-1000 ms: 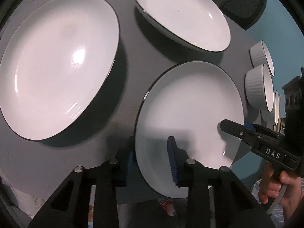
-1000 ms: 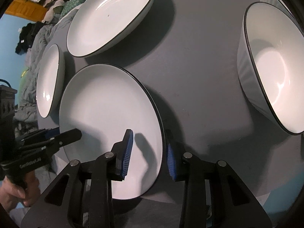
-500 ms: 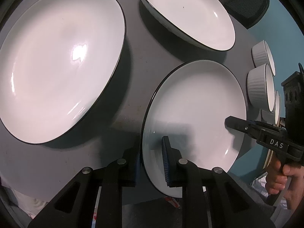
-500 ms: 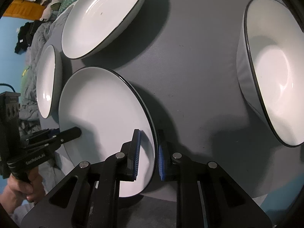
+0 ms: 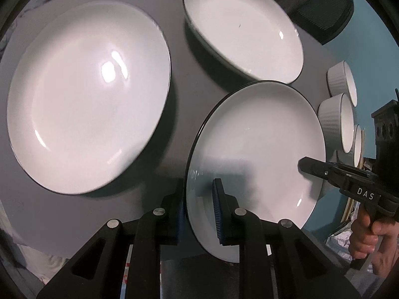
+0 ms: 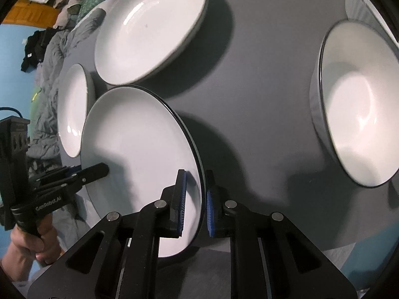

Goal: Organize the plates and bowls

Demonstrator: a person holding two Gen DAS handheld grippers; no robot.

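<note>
A small white plate with a black rim [image 5: 259, 134] is held at both sides, lifted and tilted above the grey table. My left gripper [image 5: 199, 211] is shut on its near-left rim. My right gripper [image 6: 195, 204] is shut on its opposite rim and shows in the left wrist view [image 5: 324, 172]. The same plate shows in the right wrist view [image 6: 134, 149]. A large white plate [image 5: 87, 94] lies to the left. A shallow white plate [image 5: 244, 30] lies at the back. A deep white bowl [image 6: 356, 104] stands at the right.
Ribbed white ramekins [image 5: 336, 114] stand in a row at the table's right edge. The grey table [image 6: 249, 87] ends close in front of both grippers. A black chair back [image 5: 321, 7] is behind the table. Bedding and clothes [image 6: 49, 49] lie beyond its far side.
Both grippers closed onto the small plate's rim. The plate rose off the table and now overlaps the back plate's edge in the left wrist view.
</note>
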